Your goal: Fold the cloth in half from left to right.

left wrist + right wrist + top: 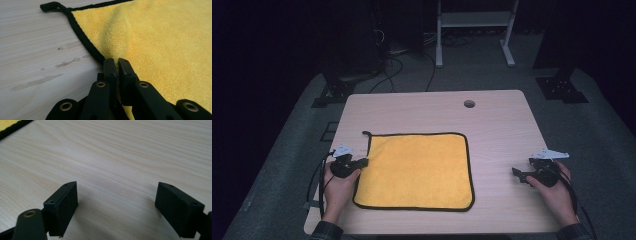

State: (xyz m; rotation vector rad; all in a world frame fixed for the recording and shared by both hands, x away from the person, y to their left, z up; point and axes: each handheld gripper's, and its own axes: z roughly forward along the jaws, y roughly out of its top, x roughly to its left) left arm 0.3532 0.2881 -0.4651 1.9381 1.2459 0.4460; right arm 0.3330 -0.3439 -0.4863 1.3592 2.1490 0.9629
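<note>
Where it lies flat on the counter point(502, 125), the yellow cloth point(417, 170) has its left edge pinched between the closed jaws of the left gripper point(117, 62). Well right of the cloth, the right gripper point(116, 202) rests with jaws apart.

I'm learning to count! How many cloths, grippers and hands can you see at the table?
Yellow cloth: 1
Grippers: 2, the left gripper and the right gripper
Hands: 2, the left hand and the right hand
Total: 5
</note>
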